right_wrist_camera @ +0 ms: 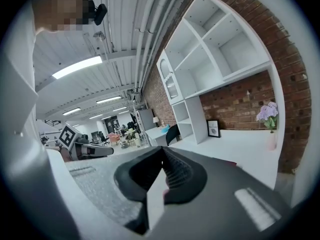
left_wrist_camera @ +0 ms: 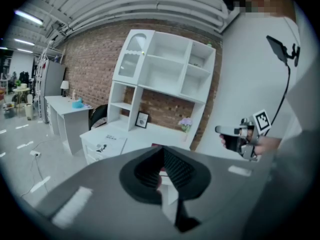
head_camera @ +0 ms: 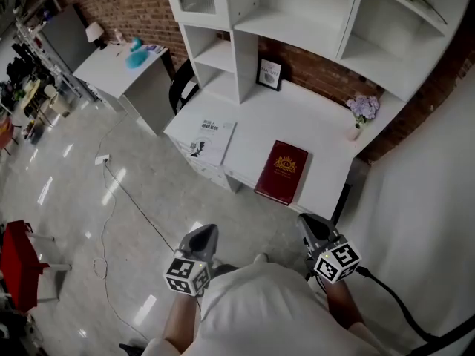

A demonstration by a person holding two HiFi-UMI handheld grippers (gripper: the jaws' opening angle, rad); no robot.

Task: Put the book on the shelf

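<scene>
Left gripper (head_camera: 202, 234): fingers (left_wrist_camera: 176, 167) closed together, nothing between them. Right gripper (head_camera: 311, 225): fingers (right_wrist_camera: 176, 171) likewise closed together and holding nothing. Both grippers sit close to the person's body, above the floor and short of the counter (head_camera: 319, 121).

The red book (head_camera: 282, 171) lies flat on the counter near its front edge, untouched and not on the shelf unit (head_camera: 245, 58). A white booklet (head_camera: 211, 141) lies flat to its left, apart from it. A framed picture (head_camera: 269, 73) stands at the back. A small vase of flowers (head_camera: 362, 112) stands at the right end.
</scene>
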